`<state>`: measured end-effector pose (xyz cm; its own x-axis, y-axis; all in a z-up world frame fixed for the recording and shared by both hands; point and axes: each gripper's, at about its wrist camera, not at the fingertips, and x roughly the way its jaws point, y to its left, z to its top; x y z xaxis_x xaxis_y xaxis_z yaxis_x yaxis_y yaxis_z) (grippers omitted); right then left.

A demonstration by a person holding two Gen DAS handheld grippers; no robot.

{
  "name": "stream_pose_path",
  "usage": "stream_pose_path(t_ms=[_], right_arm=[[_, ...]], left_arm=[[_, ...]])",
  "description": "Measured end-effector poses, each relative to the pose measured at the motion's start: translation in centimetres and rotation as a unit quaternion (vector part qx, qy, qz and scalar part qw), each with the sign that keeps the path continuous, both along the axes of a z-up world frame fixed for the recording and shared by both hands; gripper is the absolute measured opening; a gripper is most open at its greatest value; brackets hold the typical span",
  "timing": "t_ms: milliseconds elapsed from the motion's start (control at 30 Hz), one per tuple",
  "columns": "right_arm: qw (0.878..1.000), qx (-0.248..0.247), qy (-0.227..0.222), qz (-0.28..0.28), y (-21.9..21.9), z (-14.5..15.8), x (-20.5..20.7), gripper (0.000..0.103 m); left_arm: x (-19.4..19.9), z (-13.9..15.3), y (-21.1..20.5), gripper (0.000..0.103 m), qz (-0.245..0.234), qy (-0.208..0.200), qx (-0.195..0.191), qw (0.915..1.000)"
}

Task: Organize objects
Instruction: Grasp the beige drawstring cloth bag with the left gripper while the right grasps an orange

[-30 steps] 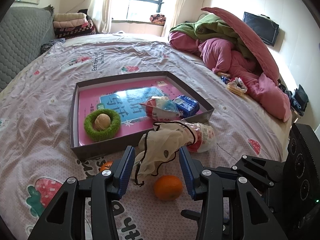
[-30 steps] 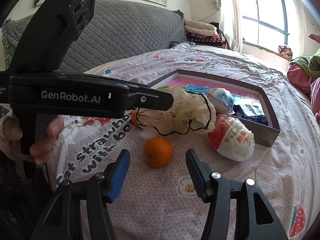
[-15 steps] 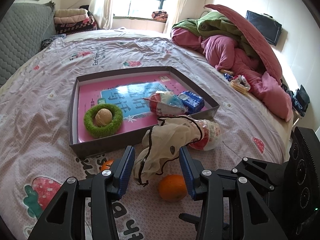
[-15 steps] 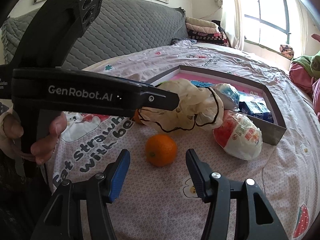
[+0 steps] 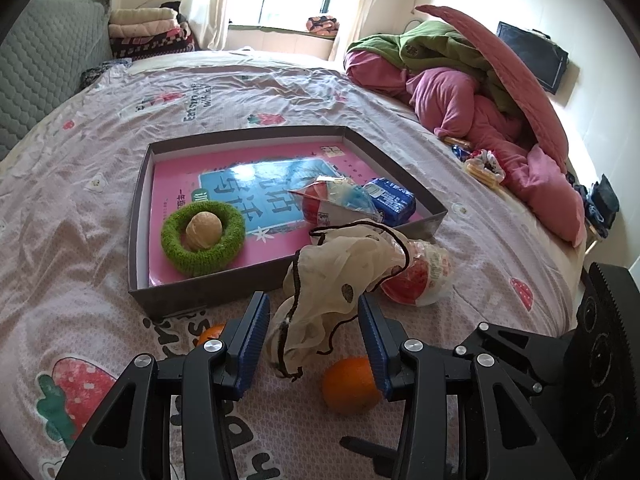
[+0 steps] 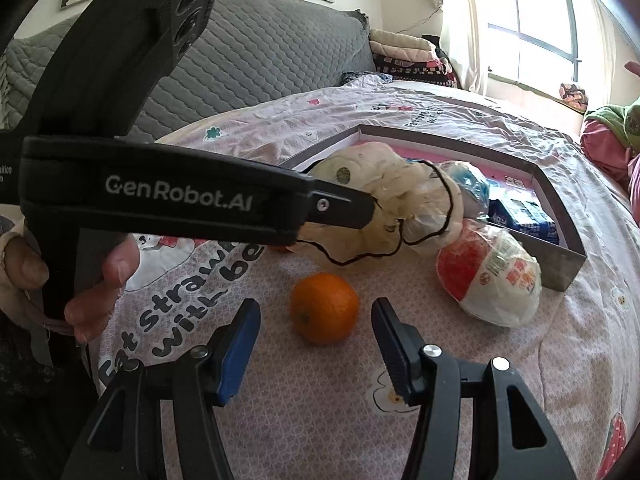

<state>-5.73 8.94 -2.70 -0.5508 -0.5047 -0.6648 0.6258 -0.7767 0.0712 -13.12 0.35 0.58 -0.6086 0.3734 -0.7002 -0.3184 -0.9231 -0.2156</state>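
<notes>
A cream drawstring pouch (image 5: 340,276) lies crumpled on the bed in front of a grey box tray (image 5: 140,216). My left gripper (image 5: 312,332) is open, its fingers on either side of the pouch's near end. An orange (image 6: 324,307) lies on the sheet, just ahead of my open right gripper (image 6: 314,344); it also shows in the left wrist view (image 5: 350,384). A second orange (image 5: 212,334) peeks out by the left finger. A red-and-white snack bag (image 6: 492,280) lies beside the tray corner. The tray holds a green knitted ring (image 5: 202,238) around a walnut, another snack bag and a blue packet (image 5: 390,200).
A pile of pink and green bedding (image 5: 480,92) lies along the bed's right side. A grey quilted headboard (image 6: 248,68) and folded blankets (image 5: 148,32) are at the far end. The left gripper's body (image 6: 160,196) crosses the right wrist view.
The left gripper has drawn back slightly and tilted, so the tray and pouch sit lower and closer in its view. The right gripper has edged a little closer to the orange.
</notes>
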Motion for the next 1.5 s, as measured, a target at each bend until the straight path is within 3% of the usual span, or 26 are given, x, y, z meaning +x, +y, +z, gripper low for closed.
stream_pose_path(t_ms=[300,533,867,967,1100,1233,1500], right_arm=[[1.000,0.021,0.001,-0.007,-1.0,-1.0,-0.8,0.056],[1.000,0.030,0.002,-0.009,-1.3,-1.3,-1.2,0.040],[1.000,0.027,0.005,-0.006,-1.4,-1.4,-1.1,0.040],[1.000,0.025,0.004,-0.005,-1.2,-1.4,-0.9,0.040],[1.000,0.022,0.004,-0.009,-0.9,-1.3,-0.8,0.040],[1.000,0.019,0.003,-0.016,-0.4,-1.2,-0.8,0.040],[1.000,0.019,0.000,-0.016,-0.2,-1.1,-0.8,0.040]], left_arm=[[-1.3,-0.6,0.3,0.047,0.003,-0.010,0.003,0.9999],[-2.0,-0.9,0.2,0.047,0.004,-0.017,0.010,0.9998],[-2.0,-0.7,0.8,0.046,-0.006,-0.010,0.000,0.9999],[-2.1,-0.8,1.0,0.039,-0.009,-0.009,-0.006,0.9999],[-2.1,-1.2,1.3,0.021,-0.010,-0.013,-0.025,0.9996],[-1.6,-0.9,1.3,0.016,-0.016,-0.003,-0.025,0.9995],[-1.0,-0.3,1.0,0.016,-0.012,0.012,-0.026,0.9995]])
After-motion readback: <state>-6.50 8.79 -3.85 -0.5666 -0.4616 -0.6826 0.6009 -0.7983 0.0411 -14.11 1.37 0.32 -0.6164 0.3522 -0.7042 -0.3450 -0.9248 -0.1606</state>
